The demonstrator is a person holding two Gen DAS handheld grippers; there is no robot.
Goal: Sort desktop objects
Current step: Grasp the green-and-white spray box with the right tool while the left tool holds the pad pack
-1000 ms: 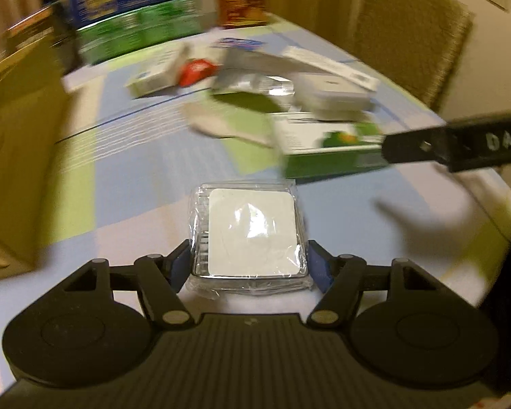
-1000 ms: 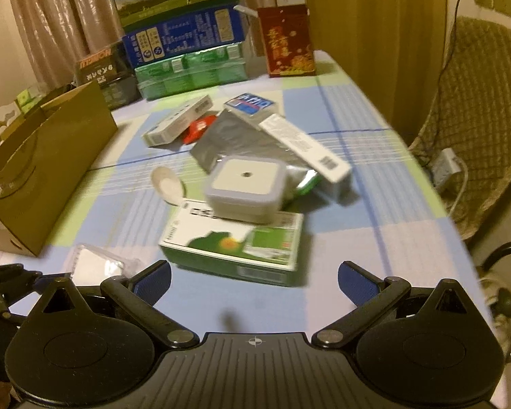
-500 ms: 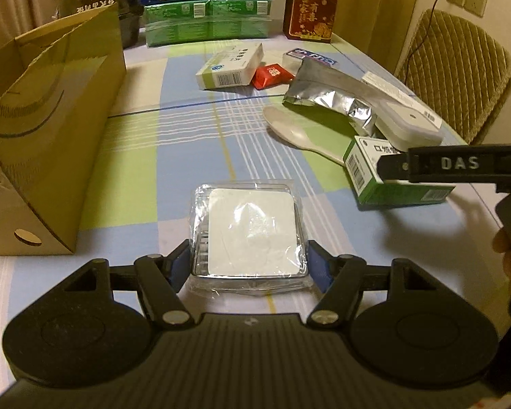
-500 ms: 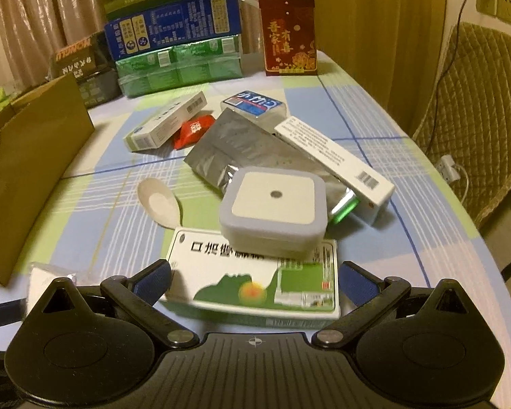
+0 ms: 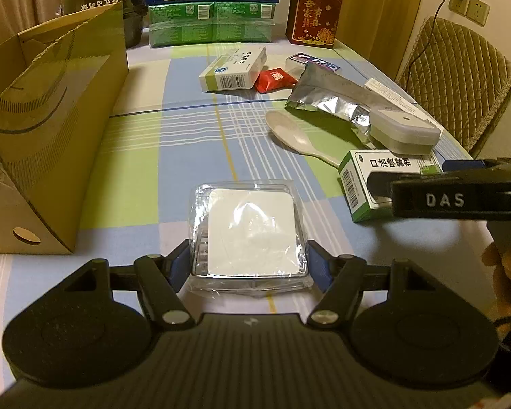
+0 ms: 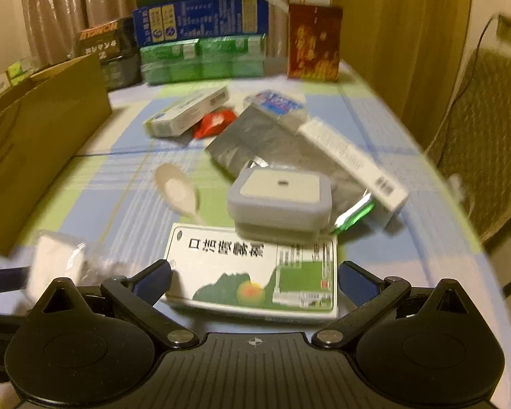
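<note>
Since half a second ago the right tool has come forward, so its spread fingers now straddle the green-and-white medicine box, not clenched on it. Landmark: that box on the checked worktop. Touching its far edge sits the grey square case, with a white spoon just beside to the left. Well to the box's left, the left tool stays clamped on the clear-wrapped white square pack, near the brown paper bag.
</note>
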